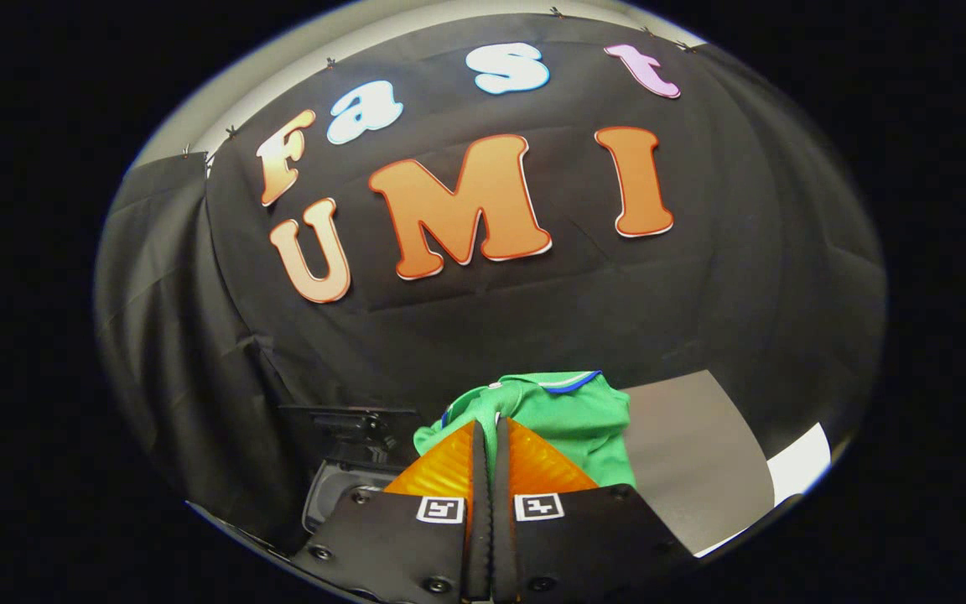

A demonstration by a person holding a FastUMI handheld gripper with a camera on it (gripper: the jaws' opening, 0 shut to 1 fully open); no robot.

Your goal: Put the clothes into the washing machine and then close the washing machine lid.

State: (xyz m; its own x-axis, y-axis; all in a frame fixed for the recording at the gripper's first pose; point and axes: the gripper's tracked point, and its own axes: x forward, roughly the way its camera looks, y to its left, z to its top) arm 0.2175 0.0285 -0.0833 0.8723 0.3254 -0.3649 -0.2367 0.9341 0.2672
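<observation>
The gripper (490, 436) tilts upward toward the booth's black cloth wall (466, 335), its 2 fingers (449, 466) pressed together with green cloth pinched at their tips. That cloth is a green shirt (567, 415) with a blue-edged collar, bunched and held up just ahead of the fingers. Below and left of the fingers sits a dark washing machine (340, 491), its lid (349, 415) raised. Right of the shirt lies a grey surface (693, 461).

Green polo shirt with blue collar trim (571, 411) just ahead of the gripper (490, 428); dark grey plastic washing machine (340, 482) lower left of both.
</observation>
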